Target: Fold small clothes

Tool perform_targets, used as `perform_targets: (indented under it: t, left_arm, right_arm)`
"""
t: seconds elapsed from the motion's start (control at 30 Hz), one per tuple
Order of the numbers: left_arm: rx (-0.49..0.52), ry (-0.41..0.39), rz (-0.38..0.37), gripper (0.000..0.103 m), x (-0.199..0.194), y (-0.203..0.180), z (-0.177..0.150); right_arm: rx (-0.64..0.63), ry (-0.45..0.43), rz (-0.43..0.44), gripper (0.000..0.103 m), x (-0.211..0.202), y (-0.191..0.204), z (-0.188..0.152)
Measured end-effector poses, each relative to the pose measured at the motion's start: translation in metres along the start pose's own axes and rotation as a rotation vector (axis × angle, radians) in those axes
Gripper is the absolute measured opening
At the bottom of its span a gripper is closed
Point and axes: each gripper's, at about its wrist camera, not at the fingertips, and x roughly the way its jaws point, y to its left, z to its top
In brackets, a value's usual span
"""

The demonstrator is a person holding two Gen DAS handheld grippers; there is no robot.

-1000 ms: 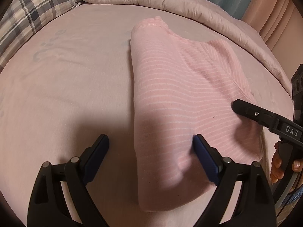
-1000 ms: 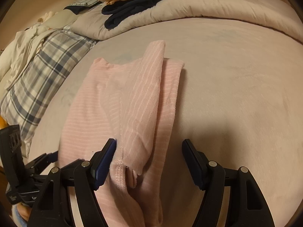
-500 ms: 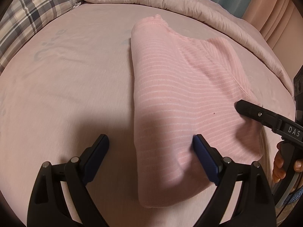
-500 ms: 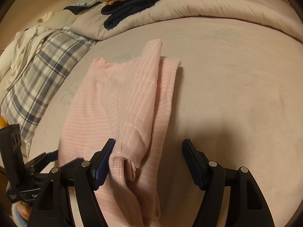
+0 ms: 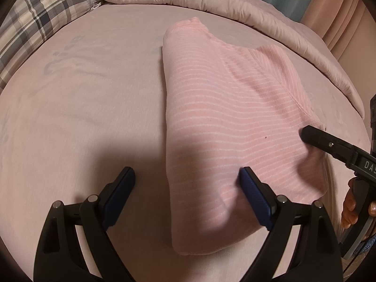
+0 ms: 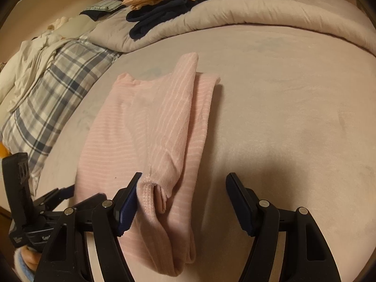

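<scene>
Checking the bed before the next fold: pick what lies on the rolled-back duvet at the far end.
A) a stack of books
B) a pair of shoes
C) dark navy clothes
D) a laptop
C: dark navy clothes lie heaped on the pale duvet, beyond the pink striped garment.

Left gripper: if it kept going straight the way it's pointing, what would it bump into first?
Probably the pink striped garment. The left gripper is open, tilted down at the bed, and the garment's near folded edge lies between its fingers. Depth is hard to judge, so the pink bed sheet beside it could meet one finger too.
</scene>
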Motion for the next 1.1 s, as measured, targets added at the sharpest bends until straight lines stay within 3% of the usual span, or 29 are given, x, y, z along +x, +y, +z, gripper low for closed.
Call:
perform_targets:
  t: [0.27, 1.1]
  left_arm:
    - [0.001, -0.002, 0.010, 0.092, 0.000, -0.002, -0.001]
    - [-0.003, 0.012, 0.034, 0.092, -0.014, -0.004, -0.019]
  right_arm:
    - [-0.050, -0.008, 0.009, 0.070, -0.003, 0.004, -0.005]
    - [-0.031, 0.005, -0.045, 0.070, -0.010, -0.004, -0.018]
